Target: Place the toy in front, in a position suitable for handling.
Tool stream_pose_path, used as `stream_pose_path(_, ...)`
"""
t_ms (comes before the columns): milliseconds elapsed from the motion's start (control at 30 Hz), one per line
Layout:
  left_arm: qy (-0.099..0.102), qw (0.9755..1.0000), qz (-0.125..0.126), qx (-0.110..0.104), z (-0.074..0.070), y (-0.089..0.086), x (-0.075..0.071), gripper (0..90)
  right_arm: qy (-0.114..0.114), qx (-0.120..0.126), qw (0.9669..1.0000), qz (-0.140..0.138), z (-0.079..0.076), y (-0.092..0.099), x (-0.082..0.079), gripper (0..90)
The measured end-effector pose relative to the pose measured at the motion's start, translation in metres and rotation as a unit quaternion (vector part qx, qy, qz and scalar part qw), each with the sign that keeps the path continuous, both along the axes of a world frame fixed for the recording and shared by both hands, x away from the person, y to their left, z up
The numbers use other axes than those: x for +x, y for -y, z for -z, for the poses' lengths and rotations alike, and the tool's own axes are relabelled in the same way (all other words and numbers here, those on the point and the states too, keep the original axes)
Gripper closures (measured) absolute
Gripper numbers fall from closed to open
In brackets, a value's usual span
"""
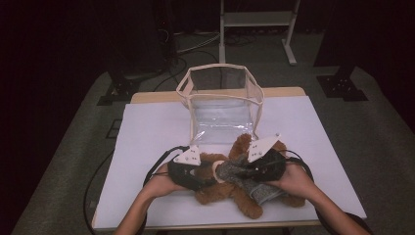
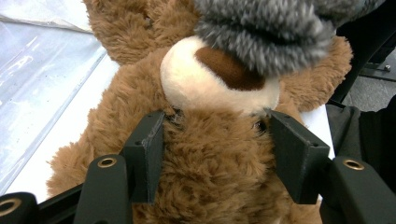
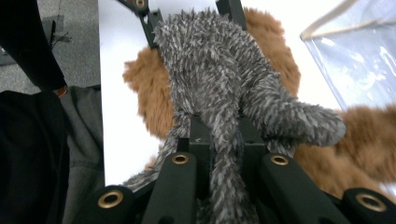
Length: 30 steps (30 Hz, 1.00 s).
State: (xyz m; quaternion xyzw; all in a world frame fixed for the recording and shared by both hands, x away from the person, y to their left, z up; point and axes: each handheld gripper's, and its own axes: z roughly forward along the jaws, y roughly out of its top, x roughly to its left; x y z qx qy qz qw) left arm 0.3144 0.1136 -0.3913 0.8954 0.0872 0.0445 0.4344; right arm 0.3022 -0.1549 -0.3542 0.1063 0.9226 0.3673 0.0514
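A brown teddy bear (image 1: pixel 244 201) lies on the white table (image 1: pixel 147 132) near the front edge. A grey fuzzy garment (image 1: pixel 236 171) covers part of its head and body. My left gripper (image 1: pixel 205 178) is shut on the bear's head: in the left gripper view its jaws (image 2: pixel 218 119) press into the fur on both sides just below the cream muzzle (image 2: pixel 210 84), with the grey garment (image 2: pixel 271 32) hanging over the nose. My right gripper (image 1: pixel 250 171) is shut on the grey garment (image 3: pixel 215 65), a fold of it pinched between the jaws (image 3: pixel 223 128), the bear (image 3: pixel 144 88) beneath.
A clear plastic bag (image 1: pixel 222 105) with a cream rim stands open just behind the bear, at the table's far middle. A person's forearms come in from the bottom edge. Cables trail from both grippers. A metal stand (image 1: pixel 257 19) is on the floor beyond.
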Motion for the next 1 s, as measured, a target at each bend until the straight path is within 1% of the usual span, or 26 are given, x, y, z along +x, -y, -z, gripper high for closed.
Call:
stream_pose_path(67,0.000,1.0000,-0.001,0.000,0.000,0.000,0.000,39.8,0.001,-0.001,1.0000,0.004,-0.002,0.007,-0.002,80.1)
stream_pose_path(100,0.000,1.0000,-0.002,0.000,0.000,0.000,0.000,39.8,0.005,0.001,1.0000,0.007,-0.005,0.011,-0.002,80.1)
stream_pose_path(167,-0.001,1.0000,-0.004,-0.001,0.000,0.001,-0.001,39.7,0.006,0.006,0.9999,0.012,-0.009,0.015,-0.001,80.1)
stream_pose_path(333,-0.002,1.0000,-0.002,0.002,0.000,0.000,-0.001,39.6,0.010,0.009,0.9998,0.013,-0.018,0.013,0.008,79.9)
stream_pose_path(433,-0.003,1.0000,-0.001,0.003,0.000,0.000,0.000,39.5,0.020,0.007,0.9997,0.016,-0.023,0.010,0.018,79.9)
stream_pose_path(500,-0.004,1.0000,-0.004,0.002,-0.001,-0.001,0.000,39.2,0.013,0.004,0.9997,0.021,-0.021,0.010,0.024,80.0)
stream_pose_path(567,-0.004,1.0000,-0.007,0.005,-0.002,0.000,0.001,37.5,0.005,0.001,0.9998,0.022,-0.017,0.011,0.026,80.0)
stream_pose_path(600,-0.001,0.9999,-0.009,0.004,-0.005,0.000,0.000,35.8,0.001,0.001,0.9997,0.023,-0.013,0.012,0.026,79.9)
stream_pose_path(633,-0.003,0.9999,-0.010,0.001,-0.006,0.001,0.000,33.1,-0.005,0.003,0.9998,0.021,-0.010,0.012,0.025,79.9)
stream_pose_path(700,-0.002,0.9999,-0.011,0.006,-0.011,0.004,-0.002,28.5,-0.008,0.006,0.9998,0.018,-0.007,0.011,0.023,79.9)
stream_pose_path(733,0.000,0.9999,-0.012,0.007,-0.012,0.007,-0.003,28.0,-0.011,0.007,0.9998,0.018,-0.006,0.010,0.021,79.9)
stream_pose_path(833,0.002,0.9999,-0.008,0.011,-0.016,0.017,-0.003,28.2,-0.012,0.007,0.9998,0.011,-0.006,0.006,0.018,79.9)
stream_pose_path(867,0.005,0.9999,-0.005,0.015,-0.016,0.019,-0.003,30.2,-0.012,0.006,0.9999,0.009,-0.006,0.005,0.017,79.9)
stream_pose_path(900,0.006,0.9997,-0.002,0.022,-0.015,0.021,-0.003,32.3,-0.012,0.005,0.9999,0.007,-0.006,0.006,0.017,79.9)
stream_pose_path(933,0.007,0.9997,-0.001,0.024,-0.014,0.022,-0.002,33.4,-0.012,0.006,0.9999,0.008,-0.007,0.008,0.017,79.9)
stream_pose_path(1000,0.002,0.9998,-0.001,0.022,-0.013,0.020,-0.002,34.4,-0.011,0.007,0.9999,0.010,-0.009,0.014,0.019,79.9)
